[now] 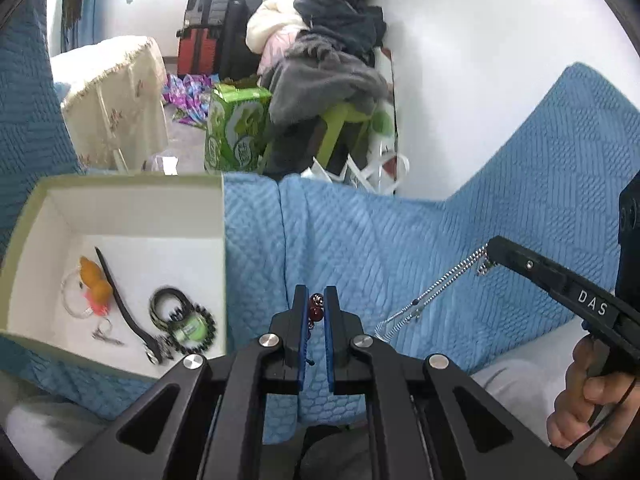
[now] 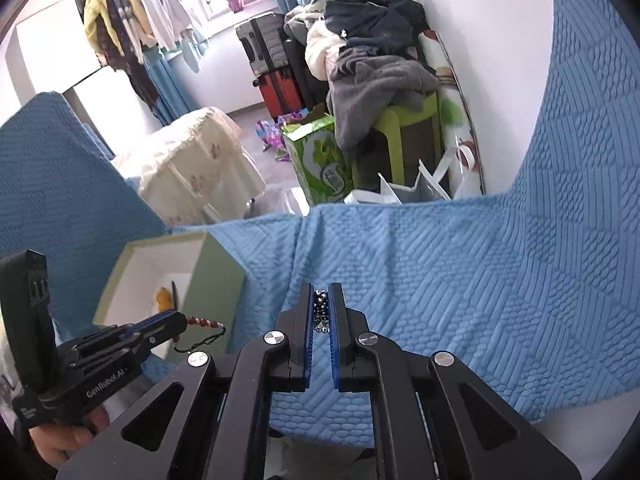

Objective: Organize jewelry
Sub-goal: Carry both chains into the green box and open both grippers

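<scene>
Left wrist view: left gripper [image 1: 316, 308] pinching a red bead string [image 1: 316, 311] between its blue pads, held above the blue cover [image 1: 360, 240], just right of the box [image 1: 120, 188]. Already lying in the box: an orange gourd charm [image 1: 94, 280], a black strap [image 1: 120, 304], a dark bead bracelet [image 1: 192, 326], a clear ring [image 1: 74, 300] and a small metal piece [image 1: 105, 334]. Off to the right, right gripper [image 1: 490, 254] gripping a silver chain [image 1: 436, 294] that is hanging down toward the cover.

Right wrist view: right gripper [image 2: 320, 312] clamping a bunch of silver chain [image 2: 321, 312] between its pads, over the cover [image 2: 440, 280]. Left gripper [image 2: 182, 322] carrying the red beads [image 2: 206, 323] with a dark cord trailing, right at the near wall of the box [image 2: 216, 276].

Judging by this: well along, with several pieces boxed and no loose jewelry showing on the cover; remaining, apparently, dropping the beads and then the chain into the box.
</scene>
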The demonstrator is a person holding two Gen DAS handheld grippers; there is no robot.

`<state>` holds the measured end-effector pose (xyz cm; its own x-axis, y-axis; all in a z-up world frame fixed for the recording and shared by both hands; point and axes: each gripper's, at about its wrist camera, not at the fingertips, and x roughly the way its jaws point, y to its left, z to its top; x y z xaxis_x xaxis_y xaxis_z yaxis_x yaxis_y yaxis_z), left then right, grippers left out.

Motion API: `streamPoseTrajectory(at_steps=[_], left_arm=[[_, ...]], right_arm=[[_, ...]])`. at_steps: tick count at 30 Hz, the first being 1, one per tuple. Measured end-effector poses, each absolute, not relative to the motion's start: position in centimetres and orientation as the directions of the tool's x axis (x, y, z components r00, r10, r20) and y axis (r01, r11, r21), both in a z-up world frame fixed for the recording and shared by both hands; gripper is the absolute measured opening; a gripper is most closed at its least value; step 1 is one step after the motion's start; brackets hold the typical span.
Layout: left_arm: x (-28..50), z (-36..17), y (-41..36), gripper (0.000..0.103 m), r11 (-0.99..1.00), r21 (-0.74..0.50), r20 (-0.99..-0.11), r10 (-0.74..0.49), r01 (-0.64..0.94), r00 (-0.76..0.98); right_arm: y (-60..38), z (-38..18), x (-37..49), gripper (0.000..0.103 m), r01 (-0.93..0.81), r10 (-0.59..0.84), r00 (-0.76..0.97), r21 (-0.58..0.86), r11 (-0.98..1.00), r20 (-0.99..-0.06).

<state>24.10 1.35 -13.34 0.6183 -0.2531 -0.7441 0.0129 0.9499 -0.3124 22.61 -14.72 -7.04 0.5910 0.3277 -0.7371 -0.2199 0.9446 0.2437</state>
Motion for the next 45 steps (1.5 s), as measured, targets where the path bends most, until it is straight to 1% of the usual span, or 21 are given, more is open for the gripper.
streamPoseTrajectory(at_steps=[6, 9, 12, 17, 20, 23, 27, 30, 34, 40, 45], left_arm=[[24.7, -9.9, 2.9, 0.005, 0.955, -0.296, -0.733, -0.247, 0.029, 0.634], [25.5, -8.1, 3.5, 0.005, 0.964, -0.261, -0.739, -0.227, 0.041, 0.634], [26.3, -6.4, 4.8, 0.005, 0.964, -0.265, -0.73, -0.221, 0.03, 0.647], [27.0, -3.3, 7.5, 0.005, 0.971, -0.241, -0.713, -0.184, 0.01, 0.677], [26.9, -1.6, 9.3, 0.005, 0.977, -0.211, -0.707, -0.155, 0.003, 0.69], [26.6, -0.3, 11.4, 0.005, 0.979, -0.201, -0.698, -0.125, -0.025, 0.705], [26.1, 0.7, 14.0, 0.005, 0.981, -0.186, -0.687, -0.087, -0.059, 0.721], [25.7, 0.4, 15.8, 0.005, 0.979, -0.183, -0.69, -0.065, -0.086, 0.721], [25.2, -1.3, 17.6, 0.005, 0.974, -0.2, -0.697, -0.064, -0.108, 0.714], [25.0, -6.0, 19.1, 0.005, 0.965, -0.226, -0.73, -0.078, -0.133, 0.679], [24.8, -11.1, 19.6, 0.005, 0.958, -0.25, -0.771, -0.107, -0.144, 0.628]], right_arm=[[-13.5, -4.1, 23.3, 0.004, -0.242, 0.36, 0.599, 0.266, 0.933, -0.715], [-12.2, -2.3, 23.5, 0.004, -0.263, 0.364, 0.616, 0.253, 0.931, -0.699], [-10.1, -0.5, 23.9, 0.004, -0.299, 0.381, 0.622, 0.242, 0.923, -0.684], [-6.5, 2.0, 24.5, 0.004, -0.352, 0.414, 0.624, 0.235, 0.906, -0.662], [-4.3, 4.1, 24.8, 0.004, -0.377, 0.452, 0.627, 0.26, 0.889, -0.634], [-1.9, 6.0, 24.9, 0.004, -0.416, 0.477, 0.629, 0.253, 0.873, -0.613], [1.0, 7.0, 25.1, 0.004, -0.462, 0.506, 0.616, 0.242, 0.853, -0.604], [2.8, 6.6, 25.0, 0.004, -0.485, 0.516, 0.603, 0.234, 0.842, -0.609], [4.4, 4.3, 24.6, 0.004, -0.506, 0.521, 0.575, 0.226, 0.832, -0.632], [6.0, -0.8, 24.2, 0.004, -0.498, 0.497, 0.516, 0.229, 0.837, -0.698], [6.9, -4.9, 23.8, 0.004, -0.481, 0.477, 0.459, 0.242, 0.843, -0.75]])
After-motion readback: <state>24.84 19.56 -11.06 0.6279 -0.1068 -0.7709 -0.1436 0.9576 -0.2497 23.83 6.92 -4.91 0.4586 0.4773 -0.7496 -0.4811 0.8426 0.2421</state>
